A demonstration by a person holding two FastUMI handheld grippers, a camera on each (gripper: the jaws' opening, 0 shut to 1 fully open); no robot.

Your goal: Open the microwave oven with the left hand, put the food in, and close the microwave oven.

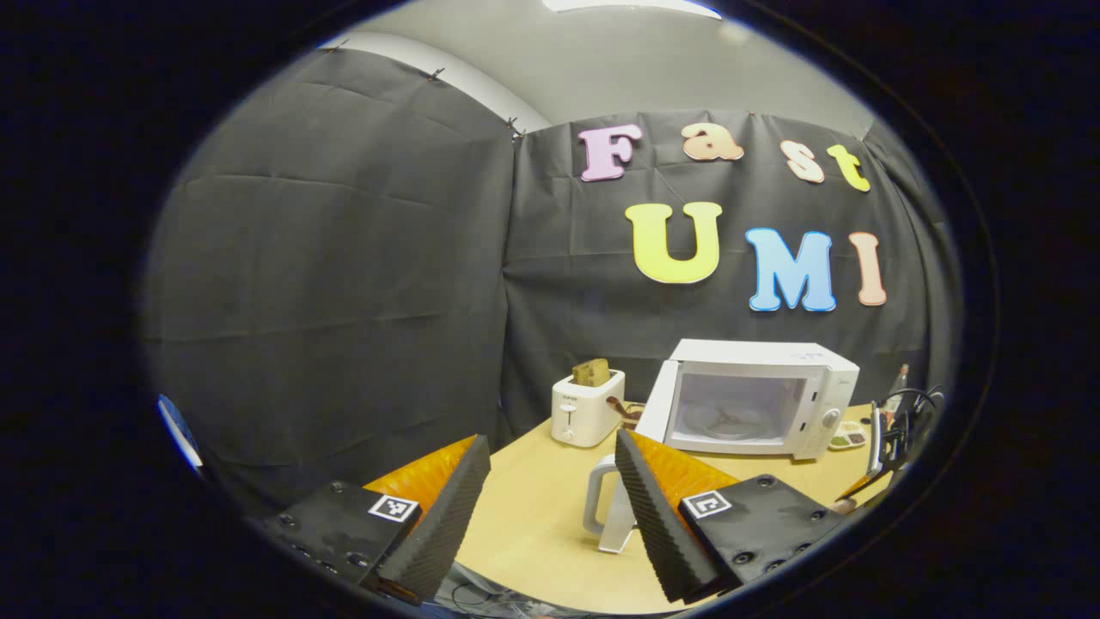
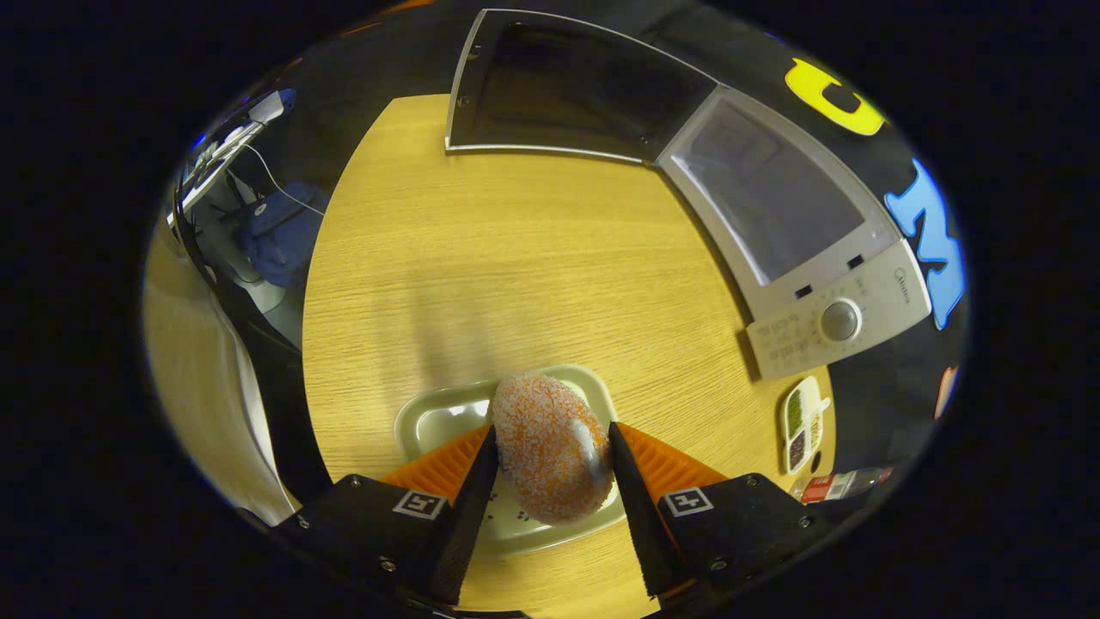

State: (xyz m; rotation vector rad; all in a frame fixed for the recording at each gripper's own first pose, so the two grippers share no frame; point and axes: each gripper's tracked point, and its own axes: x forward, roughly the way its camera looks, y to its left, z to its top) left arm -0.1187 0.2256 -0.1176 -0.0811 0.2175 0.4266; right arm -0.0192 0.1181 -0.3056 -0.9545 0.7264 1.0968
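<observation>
**Microwave door open, doughnut gripped over its tray**

Black cloth walls close in a booth around a pale wooden table (image 1: 533,507). In the left gripper view, the microwave oven (image 1: 756,400) stands toward the back of the table with its door (image 1: 657,404) swung open to the left, so the white cavity and the turntable inside show. Just left of the door sits a white toaster (image 1: 587,408) with a slice of bread (image 1: 591,371) sticking up from its slot. The left gripper (image 1: 550,507) hovers well short of the microwave, its fingers spread wide with nothing between them; a white mug-like handle (image 1: 601,507) stands on the table beyond its tips.

In the right gripper view, looking steeply down, the right gripper (image 2: 550,468) has both fingers pressed against the sides of a sugar-coated doughnut (image 2: 550,447), which sits over a pale green tray (image 2: 438,421) on the table. The microwave oven (image 2: 799,232) lies ahead and to the right, its open door (image 2: 559,90) reaching out across the far table edge and its control knob (image 2: 840,320) facing the camera. A small divided dish (image 2: 801,423) with dark and green contents rests near the control panel, and a bottle (image 2: 838,486) lies by the table's edge.
</observation>
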